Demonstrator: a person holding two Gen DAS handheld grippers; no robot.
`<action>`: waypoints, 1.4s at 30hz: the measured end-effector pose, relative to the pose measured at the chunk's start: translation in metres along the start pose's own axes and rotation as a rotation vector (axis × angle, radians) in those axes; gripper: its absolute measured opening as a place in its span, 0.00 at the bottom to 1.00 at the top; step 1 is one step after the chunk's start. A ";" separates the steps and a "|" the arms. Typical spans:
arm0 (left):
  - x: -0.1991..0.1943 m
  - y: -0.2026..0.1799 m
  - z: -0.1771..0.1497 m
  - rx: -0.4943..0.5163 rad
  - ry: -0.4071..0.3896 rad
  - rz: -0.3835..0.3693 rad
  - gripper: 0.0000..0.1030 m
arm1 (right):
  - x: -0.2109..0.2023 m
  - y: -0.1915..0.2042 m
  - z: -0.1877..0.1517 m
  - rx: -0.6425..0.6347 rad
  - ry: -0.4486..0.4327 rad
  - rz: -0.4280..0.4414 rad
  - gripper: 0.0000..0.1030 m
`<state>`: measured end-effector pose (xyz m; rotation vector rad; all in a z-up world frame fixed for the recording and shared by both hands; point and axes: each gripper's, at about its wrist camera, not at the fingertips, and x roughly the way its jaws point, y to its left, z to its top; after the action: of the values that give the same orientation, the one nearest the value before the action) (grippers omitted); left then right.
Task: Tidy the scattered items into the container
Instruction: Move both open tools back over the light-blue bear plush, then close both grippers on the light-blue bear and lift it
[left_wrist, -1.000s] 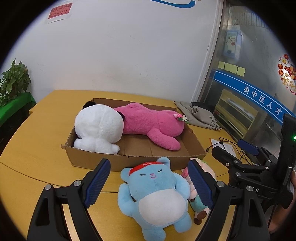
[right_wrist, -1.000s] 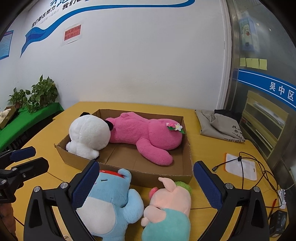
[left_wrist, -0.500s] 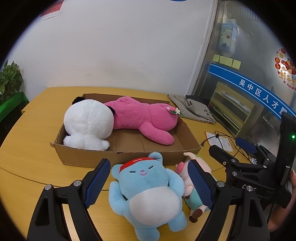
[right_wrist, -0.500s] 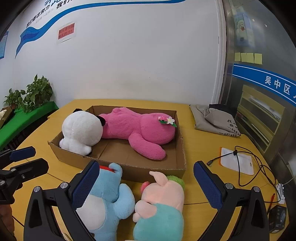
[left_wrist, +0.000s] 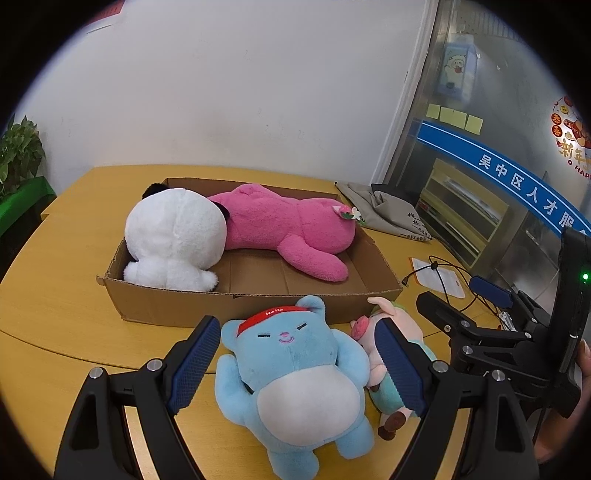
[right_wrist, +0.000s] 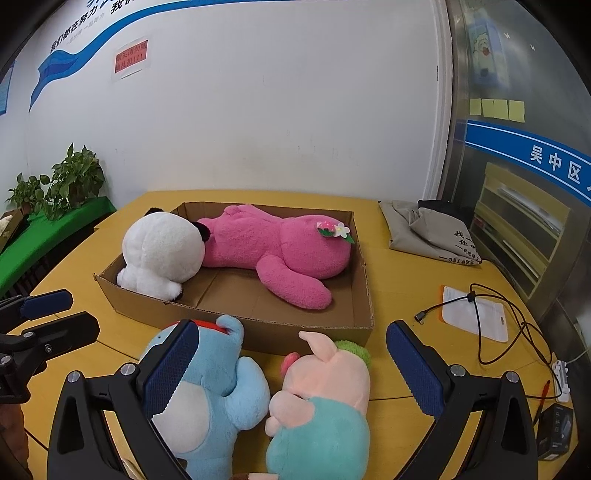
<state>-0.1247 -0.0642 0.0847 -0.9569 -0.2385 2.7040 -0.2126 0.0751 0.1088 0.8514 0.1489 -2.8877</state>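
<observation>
On the yellow counter (left_wrist: 55, 295) lay a shallow cardboard box (left_wrist: 236, 306), and inside it two soft toys rested: a white plush (left_wrist: 173, 240) with black ears at the left end and a long pink plush (left_wrist: 288, 229) stretched across the back, a small flower on its head. Part of the box floor in front of the pink plush was bare. Two more toys lay outside on the counter, just beside the near wall of the box: a blue bear (left_wrist: 295, 380) with a red headband on its back, and, touching its side, a pink pig plush (right_wrist: 325, 384) in a teal top. The left hand-held gripper (left_wrist: 295, 373) hung over the blue bear with its jaws wide, the blue pads (left_wrist: 195, 362) standing to either side of the toy and apart from it. The right hand-held gripper (right_wrist: 291, 373) was also spread wide, framing the pig and the bear's shoulder without pressing either. To the right on the counter sat a folded grey bag (right_wrist: 424, 229), a white pouch (right_wrist: 472, 314) and a black cable (right_wrist: 495, 332). Green plants (right_wrist: 62, 184) stood off to the left.
</observation>
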 end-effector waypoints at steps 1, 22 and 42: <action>0.000 0.000 0.000 -0.002 0.002 -0.001 0.83 | 0.000 0.000 0.000 0.001 0.001 -0.001 1.00; 0.060 0.047 -0.015 -0.151 0.204 -0.192 0.83 | 0.008 0.020 -0.032 -0.116 0.067 0.265 1.00; 0.141 0.059 -0.060 -0.188 0.436 -0.419 0.75 | 0.085 0.100 -0.103 -0.313 0.222 0.388 0.97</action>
<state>-0.2039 -0.0740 -0.0590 -1.3458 -0.5403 2.0665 -0.2138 -0.0185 -0.0293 1.0067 0.3969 -2.3294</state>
